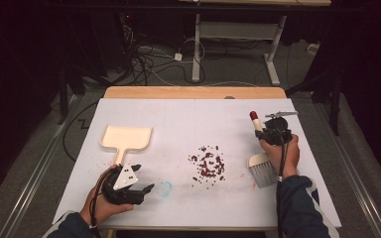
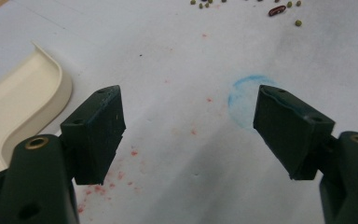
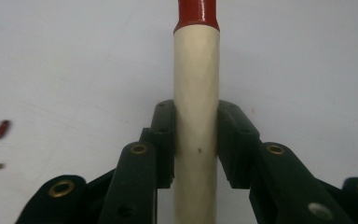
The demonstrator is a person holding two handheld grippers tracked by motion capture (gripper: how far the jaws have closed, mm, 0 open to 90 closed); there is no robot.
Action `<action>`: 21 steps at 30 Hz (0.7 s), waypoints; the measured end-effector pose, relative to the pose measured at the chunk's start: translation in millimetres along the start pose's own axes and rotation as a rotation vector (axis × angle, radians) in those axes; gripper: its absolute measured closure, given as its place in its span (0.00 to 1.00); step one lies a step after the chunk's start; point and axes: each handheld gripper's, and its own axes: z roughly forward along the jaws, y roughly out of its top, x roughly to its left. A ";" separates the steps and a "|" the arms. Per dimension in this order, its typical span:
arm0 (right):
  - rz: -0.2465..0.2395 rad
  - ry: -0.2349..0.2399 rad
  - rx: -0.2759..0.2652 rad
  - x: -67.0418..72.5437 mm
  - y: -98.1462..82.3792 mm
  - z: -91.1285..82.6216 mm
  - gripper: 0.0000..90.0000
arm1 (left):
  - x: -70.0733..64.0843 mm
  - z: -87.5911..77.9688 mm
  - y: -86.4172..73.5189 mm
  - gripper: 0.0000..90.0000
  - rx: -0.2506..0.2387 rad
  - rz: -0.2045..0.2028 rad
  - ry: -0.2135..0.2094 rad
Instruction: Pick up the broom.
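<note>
Right gripper view shows the right hand-held gripper (image 3: 196, 140) clamped on the brush (image 3: 196, 88) handle; keep that squeeze firm and centred. Beans (image 1: 208, 162) lie at nine o'clock from the brush. The left hand-held gripper (image 2: 189, 130) gapes empty beside the dustpan (image 1: 126, 139).

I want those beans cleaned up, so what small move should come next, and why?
Probably close the left gripper on the dustpan handle: its jaws are open and empty beside it, while the right gripper already clamps the brush, and the beans lie loose.
</note>
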 end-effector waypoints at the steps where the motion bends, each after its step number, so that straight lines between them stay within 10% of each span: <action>1: 0.005 0.028 -0.072 -0.3 -2.8 -17.8 0.78 | 0.8 -2.3 1.9 0.26 -0.010 -0.002 0.008; 7: -0.033 0.064 -0.224 5.2 -10.9 -68.2 0.78 | 2.7 -13.0 25.9 0.27 -0.117 -0.085 -0.039; 12: -0.032 0.089 -0.331 15.0 -14.7 -100.8 0.78 | -26.0 -4.4 70.4 0.27 -0.208 -0.059 -0.176; 21: -0.127 0.104 -0.436 74.0 -16.5 -117.4 0.78 | -85.7 22.6 138.9 0.28 -0.343 0.052 -0.292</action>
